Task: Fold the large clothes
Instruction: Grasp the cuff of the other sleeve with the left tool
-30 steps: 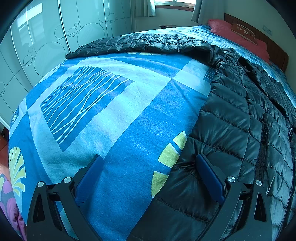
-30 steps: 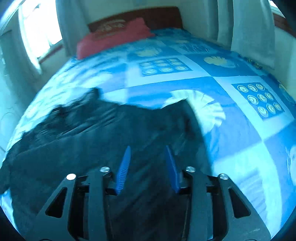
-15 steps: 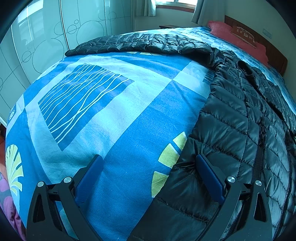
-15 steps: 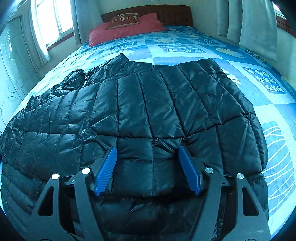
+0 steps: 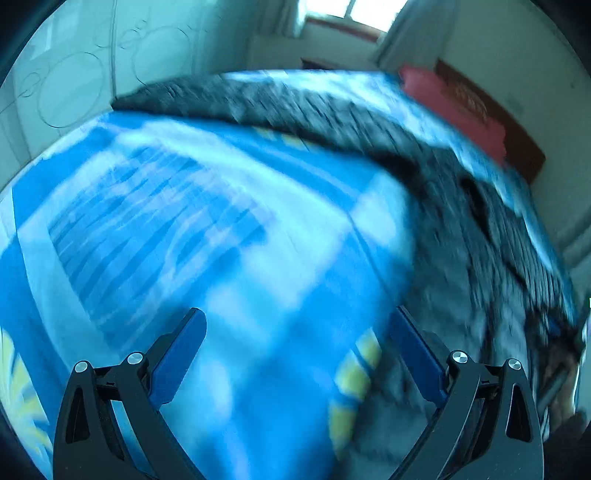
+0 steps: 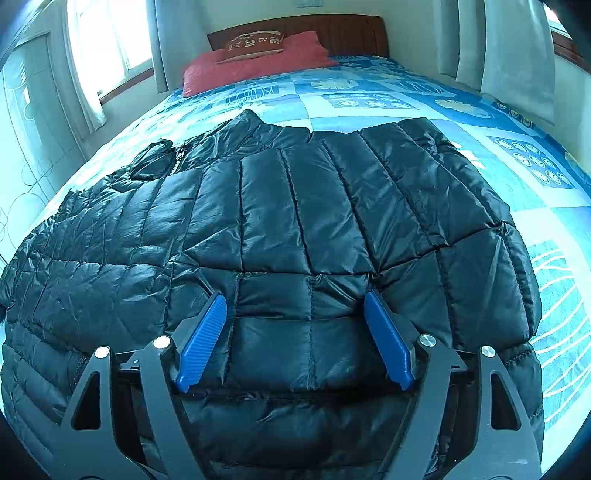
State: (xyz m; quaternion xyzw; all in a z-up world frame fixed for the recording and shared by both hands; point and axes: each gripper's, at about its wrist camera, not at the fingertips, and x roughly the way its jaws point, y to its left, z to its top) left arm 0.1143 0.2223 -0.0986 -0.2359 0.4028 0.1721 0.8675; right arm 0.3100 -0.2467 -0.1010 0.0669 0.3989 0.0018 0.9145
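One bed [image 6: 424,99] with a blue patterned cover carries the black puffer jacket [image 6: 295,221], spread flat, collar toward the red pillow [image 6: 255,62], long axis down the bed. Right gripper [image 6: 295,306] spread wide over its hem; left gripper [image 5: 297,325] likewise apart over the jacket's edge, that view blurred.

Bed [image 6: 424,99] covered edge to edge by blue patchwork bedspread [image 6: 517,177], printed with leaf, circle and wavy-line panels. Black quilted down jacket [image 6: 295,221] spread flat on bedspread, collar toward headboard [image 6: 332,27], near side folded over so stitched panels run crosswise. One sleeve [image 5: 258,99] stretched out across bedspread [image 5: 221,240] in blurred left wrist view. Red pillow [image 6: 255,62] against headboard, smaller embroidered cushion [image 6: 253,46] lying on top of pillow
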